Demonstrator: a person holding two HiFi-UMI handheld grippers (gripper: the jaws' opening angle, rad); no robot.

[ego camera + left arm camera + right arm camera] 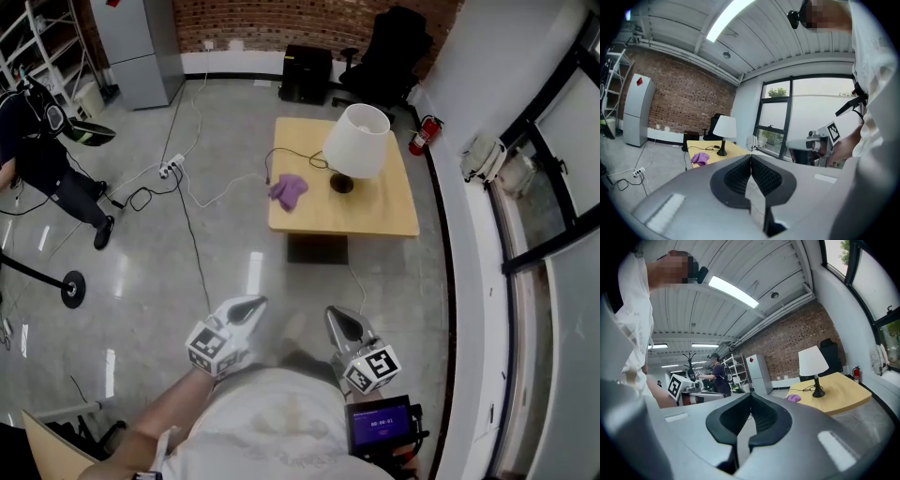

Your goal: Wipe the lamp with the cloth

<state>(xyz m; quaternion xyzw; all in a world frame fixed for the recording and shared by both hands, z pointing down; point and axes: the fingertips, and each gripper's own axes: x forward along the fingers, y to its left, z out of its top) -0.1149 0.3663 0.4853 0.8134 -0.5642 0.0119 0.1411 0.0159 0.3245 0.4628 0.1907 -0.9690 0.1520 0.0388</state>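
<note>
A lamp with a white shade and dark base stands on the right half of a light wooden table some way ahead on the floor. A crumpled purple cloth lies on the table to the lamp's left. Both grippers are held close to the person's body, far short of the table. The left gripper is shut with nothing in it, and so is the right gripper. The left gripper view shows its jaws meeting, with lamp and cloth far off. The right gripper view shows lamp and cloth to the right.
A black cable runs across the table from the lamp. On the floor to the left lie a power strip and loose cables. A person stands at far left. Behind the table are a black office chair, a black box and a fire extinguisher.
</note>
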